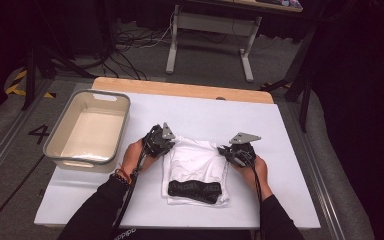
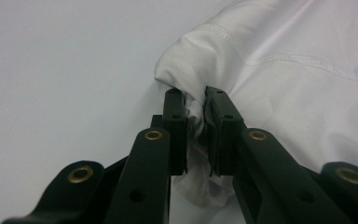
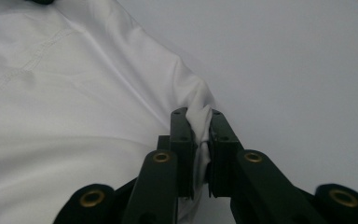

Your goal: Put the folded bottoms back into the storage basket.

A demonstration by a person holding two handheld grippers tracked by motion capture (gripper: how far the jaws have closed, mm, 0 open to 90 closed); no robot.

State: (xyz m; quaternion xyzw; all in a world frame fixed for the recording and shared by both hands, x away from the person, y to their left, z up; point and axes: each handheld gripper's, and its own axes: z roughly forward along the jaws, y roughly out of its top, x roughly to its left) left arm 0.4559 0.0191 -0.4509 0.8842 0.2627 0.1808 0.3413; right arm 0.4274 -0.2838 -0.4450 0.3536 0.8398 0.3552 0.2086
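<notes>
A white garment (image 1: pixel 196 162) lies folded in the middle of the white table (image 1: pixel 280 200), with a black printed band (image 1: pixel 195 189) across its near end. My left gripper (image 1: pixel 164 142) is shut on the cloth's far left corner; in the left gripper view the white fabric (image 2: pixel 307 70) bunches between the pads, gripper point (image 2: pixel 196 109). My right gripper (image 1: pixel 228 150) is shut on the far right corner; the white fabric (image 3: pixel 74 116) is pinched between its jaws, gripper point (image 3: pixel 197 122). Both pinched corners are lifted a little off the table.
A grey rectangular tub (image 1: pixel 66 156) with handle cut-outs stands at the table's left side. A wooden edge (image 1: pixel 180 89) runs along the table's far side. Beyond it a metal frame's legs (image 1: pixel 245 55) and cables lie on the floor.
</notes>
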